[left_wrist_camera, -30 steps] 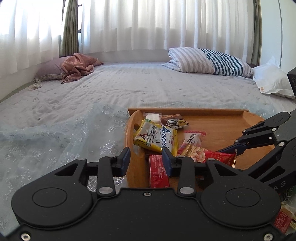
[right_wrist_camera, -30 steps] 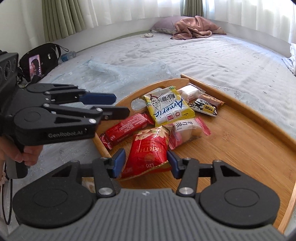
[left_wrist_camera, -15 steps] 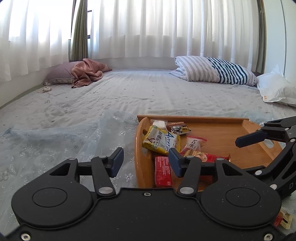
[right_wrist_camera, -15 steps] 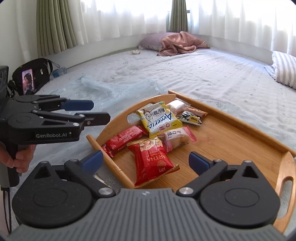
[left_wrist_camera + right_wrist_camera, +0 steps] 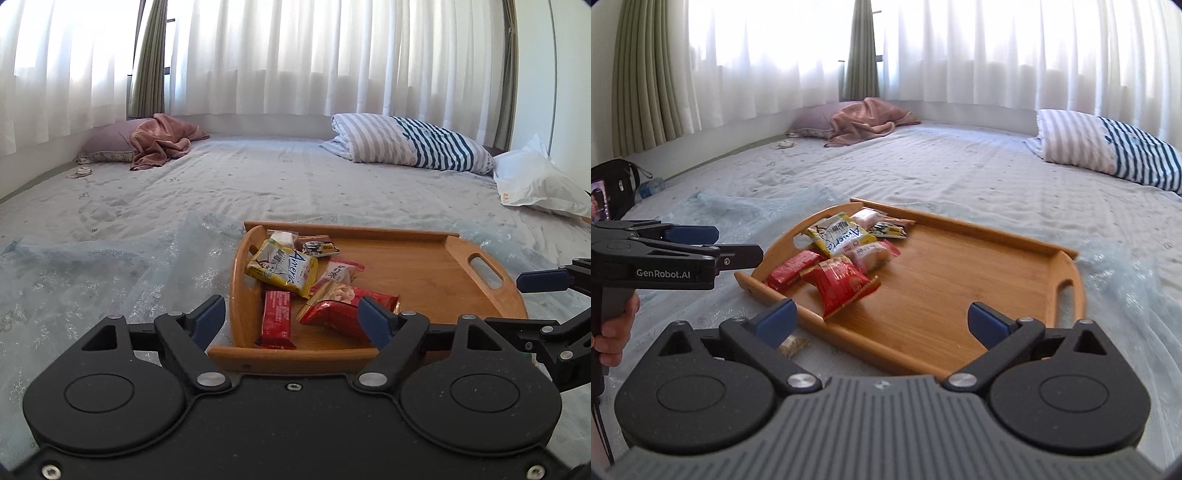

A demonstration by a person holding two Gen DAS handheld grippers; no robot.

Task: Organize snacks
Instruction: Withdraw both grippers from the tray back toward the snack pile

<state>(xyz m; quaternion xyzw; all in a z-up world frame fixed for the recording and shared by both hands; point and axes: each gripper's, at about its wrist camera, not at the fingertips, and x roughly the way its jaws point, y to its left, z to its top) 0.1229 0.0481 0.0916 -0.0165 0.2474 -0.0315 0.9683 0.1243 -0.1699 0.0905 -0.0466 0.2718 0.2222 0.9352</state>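
A wooden tray lies on the bed with several snack packs at its left end: a yellow bag, a red bar, a red chip bag and small packs behind them. My left gripper is open and empty, just short of the tray's near edge; it also shows in the right wrist view. My right gripper is open and empty over the tray's near rim. A small snack lies on the bed under its left finger.
The bed has a grey patterned sheet. A striped pillow, a white bag and a pink blanket on a pillow lie at the back. A black bag sits at the left.
Both grippers have opened wide and pulled back from the tray. The right gripper has let go of the red chip bag, which now lies on the tray.
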